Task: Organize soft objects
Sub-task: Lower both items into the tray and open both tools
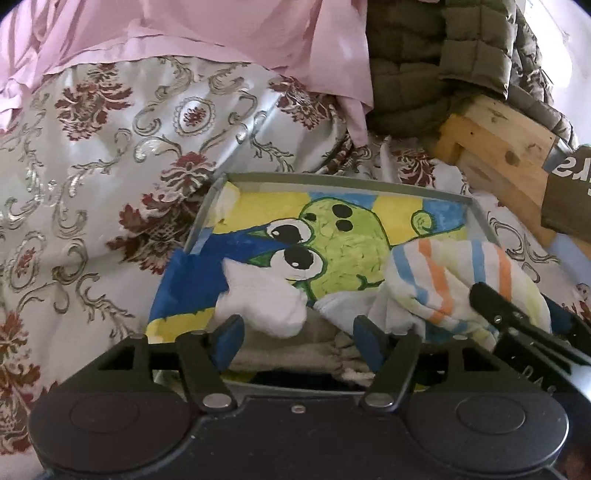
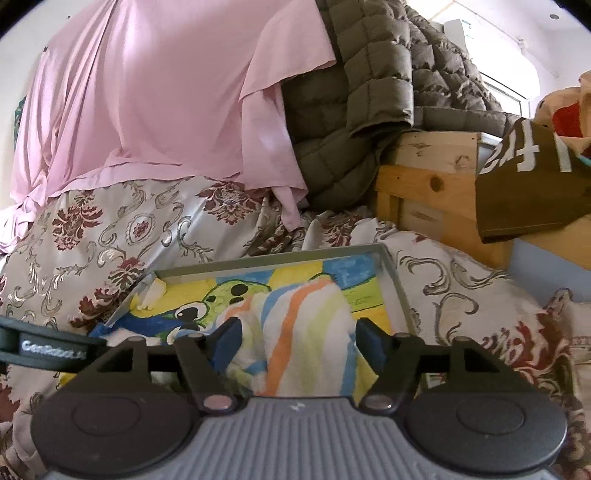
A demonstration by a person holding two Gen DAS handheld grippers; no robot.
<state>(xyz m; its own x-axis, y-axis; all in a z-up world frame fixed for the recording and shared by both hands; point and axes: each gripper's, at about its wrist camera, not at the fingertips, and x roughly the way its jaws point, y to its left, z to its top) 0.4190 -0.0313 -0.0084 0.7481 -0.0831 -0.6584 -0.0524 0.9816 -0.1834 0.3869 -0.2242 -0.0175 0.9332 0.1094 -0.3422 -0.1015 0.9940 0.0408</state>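
Observation:
A grey-rimmed tray (image 1: 332, 179) (image 2: 280, 256), its floor painted with a green cartoon creature, lies on the bed. In it are a white sock (image 1: 266, 302), a beige knitted cloth (image 1: 295, 350) and a striped cloth (image 1: 443, 280) (image 2: 303, 317) in orange, blue and yellow. My left gripper (image 1: 299, 341) stands open over the tray's near end, the beige cloth lying loose between its blue-padded fingers. My right gripper (image 2: 297, 341) is open too, with the striped cloth bulging up between its fingers without being pinched. In the left wrist view the right gripper's fingers (image 1: 491, 299) rest at the striped cloth's right side.
A floral bedspread (image 1: 92, 166) surrounds the tray. A pink sheet (image 1: 184, 29) and an olive quilted jacket (image 1: 424, 66) hang behind it. A wooden crate (image 1: 498, 147) stands at the back right, with a brown garment bearing white letters (image 2: 528, 177) draped over it.

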